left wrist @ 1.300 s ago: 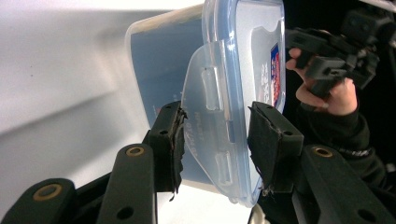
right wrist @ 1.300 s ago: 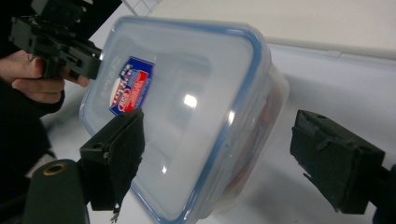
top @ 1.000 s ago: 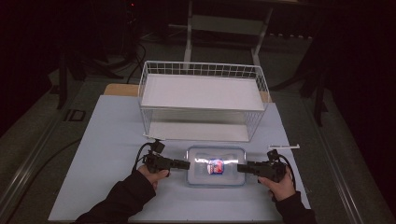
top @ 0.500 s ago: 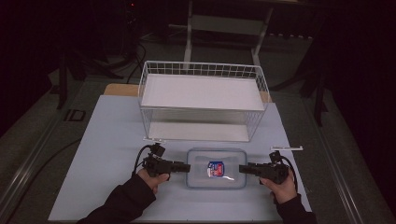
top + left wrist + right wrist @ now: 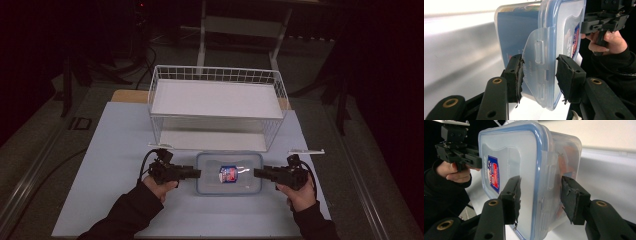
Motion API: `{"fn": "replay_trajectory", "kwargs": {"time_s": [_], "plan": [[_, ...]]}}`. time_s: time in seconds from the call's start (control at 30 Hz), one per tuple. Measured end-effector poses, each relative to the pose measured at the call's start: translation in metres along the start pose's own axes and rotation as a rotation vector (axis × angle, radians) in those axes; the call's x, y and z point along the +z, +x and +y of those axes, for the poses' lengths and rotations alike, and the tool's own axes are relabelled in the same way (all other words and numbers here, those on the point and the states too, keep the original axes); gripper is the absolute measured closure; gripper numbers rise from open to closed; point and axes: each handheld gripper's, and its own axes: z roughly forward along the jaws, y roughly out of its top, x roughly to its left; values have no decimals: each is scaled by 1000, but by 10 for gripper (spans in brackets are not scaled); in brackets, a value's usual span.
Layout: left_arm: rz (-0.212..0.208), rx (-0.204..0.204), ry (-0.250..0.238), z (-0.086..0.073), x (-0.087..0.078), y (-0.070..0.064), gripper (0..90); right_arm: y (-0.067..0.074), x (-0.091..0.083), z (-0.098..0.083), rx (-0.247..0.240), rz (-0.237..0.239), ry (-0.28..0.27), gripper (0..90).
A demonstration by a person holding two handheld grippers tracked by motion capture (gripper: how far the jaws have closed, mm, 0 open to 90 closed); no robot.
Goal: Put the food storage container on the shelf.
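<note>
The lidded plastic box (image 5: 229,173) on the table (image 5: 115,150) before the wire basket (image 5: 217,107) bears a red-and-blue label (image 5: 228,174) — its writing unreadable — with the left gripper (image 5: 539,73) clamped on its end flap (image 5: 537,62), while the right gripper (image 5: 540,195), jaws lately narrowed, straddles the opposite end without pressing.

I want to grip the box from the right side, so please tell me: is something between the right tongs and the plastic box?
Nothing visible blocks it. The right tongs already straddle the side latch of the plastic box, with small gaps showing at both pads. The left tongs sit on the opposite end, out of the way.
</note>
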Motion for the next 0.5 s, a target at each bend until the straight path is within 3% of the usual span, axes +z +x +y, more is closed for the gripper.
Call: {"fn": "replay_trajectory", "kwargs": {"time_s": [0.5], "plan": [[47, 64, -103, 25, -24, 8, 566, 10, 17, 42, -93, 2, -58, 516]]}}
